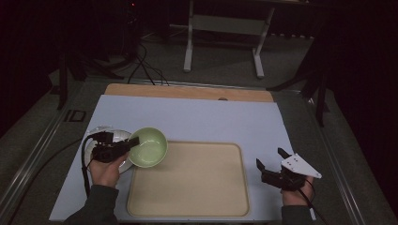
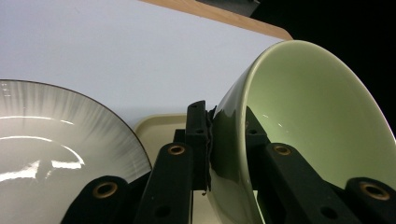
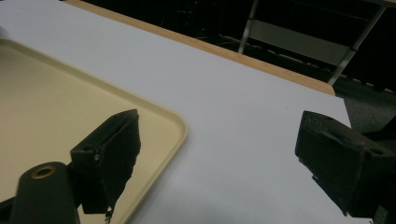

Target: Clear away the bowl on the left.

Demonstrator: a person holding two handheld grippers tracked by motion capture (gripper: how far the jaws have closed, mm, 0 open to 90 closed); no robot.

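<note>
Starting left of the tray [image 1: 187, 206], the plate [image 1: 123, 165] lies flat on the table mat, just beside the tray's left edge. Your left gripper [image 1: 133, 140] has its jaws clenched on the wall of the green bowl [image 1: 149, 148], one jaw inside and one outside, so the bowl hangs tilted over the tray's near-left corner, likely on its way onto the tray. Right of the tray, your right gripper [image 1: 271, 158] waits with its jaws released and holding nothing, clear of the bowl's path.
</note>
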